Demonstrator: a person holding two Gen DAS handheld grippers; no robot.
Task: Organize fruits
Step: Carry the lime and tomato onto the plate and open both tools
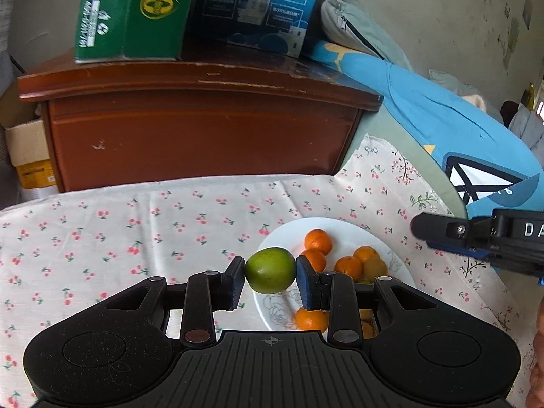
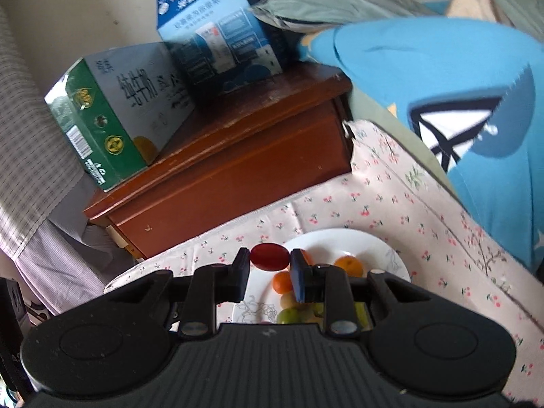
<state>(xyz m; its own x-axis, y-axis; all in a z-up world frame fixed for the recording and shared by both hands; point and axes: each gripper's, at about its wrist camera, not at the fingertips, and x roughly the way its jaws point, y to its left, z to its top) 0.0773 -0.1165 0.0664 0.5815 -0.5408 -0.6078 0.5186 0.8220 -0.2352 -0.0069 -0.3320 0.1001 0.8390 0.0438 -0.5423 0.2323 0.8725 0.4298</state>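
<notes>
Brown wooden cabinet (image 1: 197, 125) stands at twelve o'clock beyond the cherry-print cloth (image 1: 119, 224). On that cloth a round white plate (image 1: 336, 229) carries small orange mandarins (image 1: 318, 240). At six o'clock in each wrist view, the left gripper (image 1: 271, 275) clamps a round green fruit (image 1: 271, 274) above the plate's rim, and the right gripper (image 2: 269, 259) pinches a small dark-red oval fruit (image 2: 268, 256).

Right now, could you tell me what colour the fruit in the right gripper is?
Dark red fruit, clearest in the right wrist view.
</notes>
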